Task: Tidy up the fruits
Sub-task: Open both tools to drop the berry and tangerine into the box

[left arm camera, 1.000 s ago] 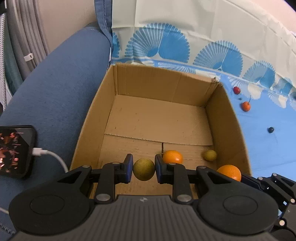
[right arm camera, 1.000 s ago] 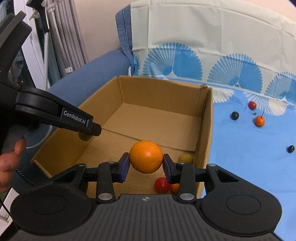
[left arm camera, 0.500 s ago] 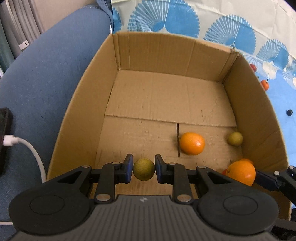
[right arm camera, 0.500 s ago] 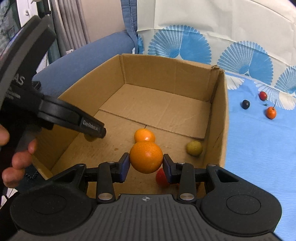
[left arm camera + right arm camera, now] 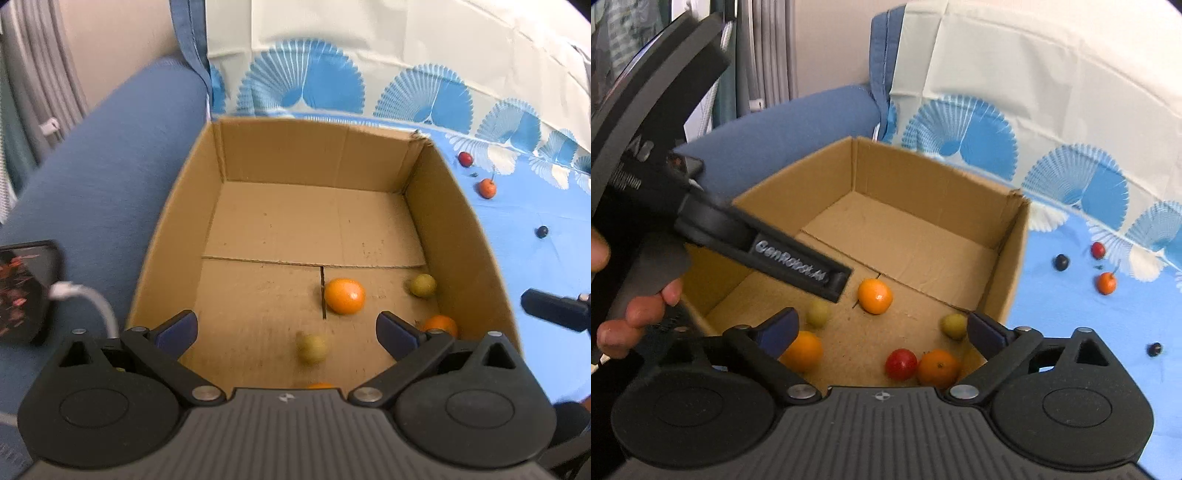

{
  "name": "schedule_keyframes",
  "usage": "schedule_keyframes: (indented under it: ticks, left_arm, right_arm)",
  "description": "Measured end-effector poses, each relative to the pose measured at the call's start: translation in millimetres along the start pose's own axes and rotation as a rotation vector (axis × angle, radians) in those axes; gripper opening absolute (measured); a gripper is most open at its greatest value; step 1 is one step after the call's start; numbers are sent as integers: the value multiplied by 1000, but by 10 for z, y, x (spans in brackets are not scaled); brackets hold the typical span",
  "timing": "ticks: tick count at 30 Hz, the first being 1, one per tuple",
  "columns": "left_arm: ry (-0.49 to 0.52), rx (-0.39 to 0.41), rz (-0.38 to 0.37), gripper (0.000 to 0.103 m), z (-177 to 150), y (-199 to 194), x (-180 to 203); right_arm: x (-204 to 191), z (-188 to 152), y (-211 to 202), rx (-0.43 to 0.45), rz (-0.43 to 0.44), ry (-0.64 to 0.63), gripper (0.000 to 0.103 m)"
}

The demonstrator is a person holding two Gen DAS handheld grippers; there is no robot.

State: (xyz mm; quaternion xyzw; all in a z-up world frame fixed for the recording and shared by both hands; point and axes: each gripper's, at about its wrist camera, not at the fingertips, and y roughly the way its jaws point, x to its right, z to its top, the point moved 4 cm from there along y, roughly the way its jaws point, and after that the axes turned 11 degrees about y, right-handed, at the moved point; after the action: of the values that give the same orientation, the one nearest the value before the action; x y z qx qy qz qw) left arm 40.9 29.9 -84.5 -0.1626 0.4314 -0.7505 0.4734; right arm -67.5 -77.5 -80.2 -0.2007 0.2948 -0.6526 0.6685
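An open cardboard box (image 5: 314,155) holds several fruits. My left gripper (image 5: 286,328) hangs over its near end, jaws opening wide, nothing between the pads. A small green fruit (image 5: 312,347) lies blurred on the floor just below. Beyond it are an orange (image 5: 344,295) and a second green fruit (image 5: 423,285). My right gripper (image 5: 882,328) is also opening over the box (image 5: 923,192) with nothing in it. The big orange (image 5: 803,350) rests by its left finger. A red fruit (image 5: 901,363) and another orange (image 5: 938,369) sit near the right wall.
On the blue patterned cloth (image 5: 1089,332) right of the box lie loose small fruits: a red one (image 5: 1097,250), an orange-red one (image 5: 1106,282) and two dark ones. A phone (image 5: 22,288) on a white cable rests on the blue sofa arm (image 5: 92,166). A hand (image 5: 635,314) holds the left gripper.
Both grippers opened and let go of their fruit. The green fruit and the big orange now lie on the box floor. Both grippers pulled back a little from the box.
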Motion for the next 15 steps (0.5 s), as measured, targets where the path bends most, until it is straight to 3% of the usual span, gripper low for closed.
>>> schedule_keyframes:
  ticks: [4,9,15]
  left_arm:
    - [-1,21,-19,103,-181,-460,69]
    - [-44,30,13,103,-441,-1021,86]
    - [-126,42,38,103,-741,-1550,-33]
  right_arm:
    - [12,-52,-379,6,-16,46,100]
    - [-24,-153,-854,18,-26,143,102]
    - [-208,-266,-1401,114,-28,188,102]
